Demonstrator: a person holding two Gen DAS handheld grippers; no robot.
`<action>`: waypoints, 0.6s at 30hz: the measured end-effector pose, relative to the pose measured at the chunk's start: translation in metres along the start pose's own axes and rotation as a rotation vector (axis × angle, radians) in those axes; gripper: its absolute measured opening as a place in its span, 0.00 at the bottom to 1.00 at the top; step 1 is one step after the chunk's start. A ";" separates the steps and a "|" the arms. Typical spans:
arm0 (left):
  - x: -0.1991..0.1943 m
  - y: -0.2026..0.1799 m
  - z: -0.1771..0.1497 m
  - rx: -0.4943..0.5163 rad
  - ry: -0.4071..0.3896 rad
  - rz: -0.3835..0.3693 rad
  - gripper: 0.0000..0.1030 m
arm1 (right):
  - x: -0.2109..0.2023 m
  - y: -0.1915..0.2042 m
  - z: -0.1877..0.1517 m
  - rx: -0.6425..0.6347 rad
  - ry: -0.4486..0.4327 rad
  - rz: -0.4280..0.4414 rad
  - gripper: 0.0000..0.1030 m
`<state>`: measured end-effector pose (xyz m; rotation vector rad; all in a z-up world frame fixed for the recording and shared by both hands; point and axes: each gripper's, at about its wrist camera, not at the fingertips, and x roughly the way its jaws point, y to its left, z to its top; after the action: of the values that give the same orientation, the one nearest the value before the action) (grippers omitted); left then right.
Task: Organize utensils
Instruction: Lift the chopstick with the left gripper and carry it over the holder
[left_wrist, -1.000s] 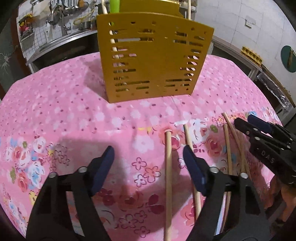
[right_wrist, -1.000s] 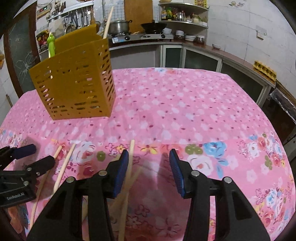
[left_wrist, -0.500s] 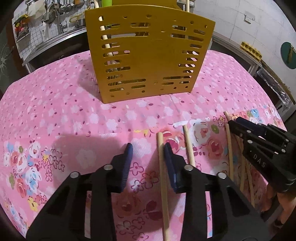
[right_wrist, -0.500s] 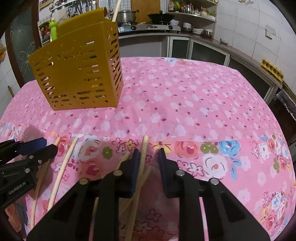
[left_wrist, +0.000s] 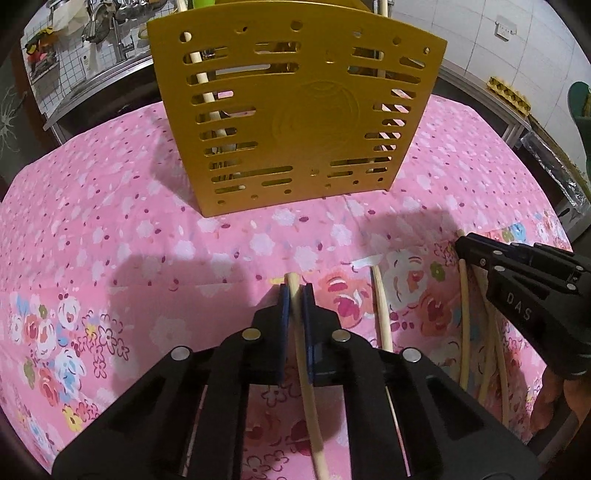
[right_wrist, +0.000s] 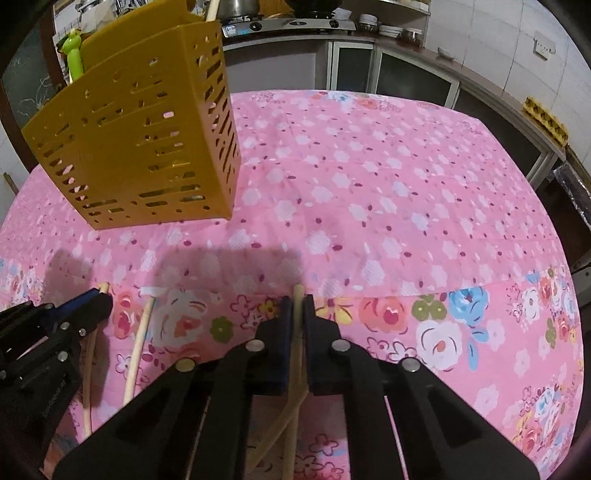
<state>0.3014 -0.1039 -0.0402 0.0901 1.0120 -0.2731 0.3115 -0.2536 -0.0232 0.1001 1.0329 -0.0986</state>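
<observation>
A yellow slotted utensil holder (left_wrist: 295, 110) stands on the pink flowered tablecloth (left_wrist: 110, 221) and holds a few wooden sticks. My left gripper (left_wrist: 294, 292) is shut on a pale wooden chopstick (left_wrist: 309, 398) that lies on the cloth, pads pressing both sides near its far tip. My right gripper (right_wrist: 298, 303) is shut on another chopstick (right_wrist: 297, 291), its tip poking out past the pads. In the right wrist view the holder (right_wrist: 147, 140) is at the upper left. A loose chopstick (left_wrist: 380, 310) lies between the two grippers, and several more (left_wrist: 463, 314) lie under the right gripper (left_wrist: 463, 243).
A green utensil (right_wrist: 74, 51) sticks up behind the holder. The left gripper (right_wrist: 98, 297) shows at the left edge of the right wrist view. Kitchen counters (right_wrist: 480, 85) and a stove ring the table at the back. The cloth's right half (right_wrist: 406, 184) is bare.
Both grippers went from wide open to shut, each closing on a chopstick. Both also moved forward, so the holder looks nearer and larger.
</observation>
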 end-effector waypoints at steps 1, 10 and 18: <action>0.000 0.002 0.000 -0.004 0.001 -0.005 0.05 | -0.001 -0.003 -0.001 0.011 -0.002 0.011 0.06; -0.017 0.014 0.002 -0.039 -0.065 -0.031 0.04 | -0.019 -0.029 -0.003 0.094 -0.109 0.086 0.06; -0.052 0.025 0.008 -0.076 -0.189 -0.054 0.04 | -0.061 -0.041 0.003 0.110 -0.296 0.132 0.06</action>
<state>0.2882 -0.0716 0.0069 -0.0323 0.8367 -0.2868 0.2778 -0.2923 0.0291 0.2459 0.7228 -0.0483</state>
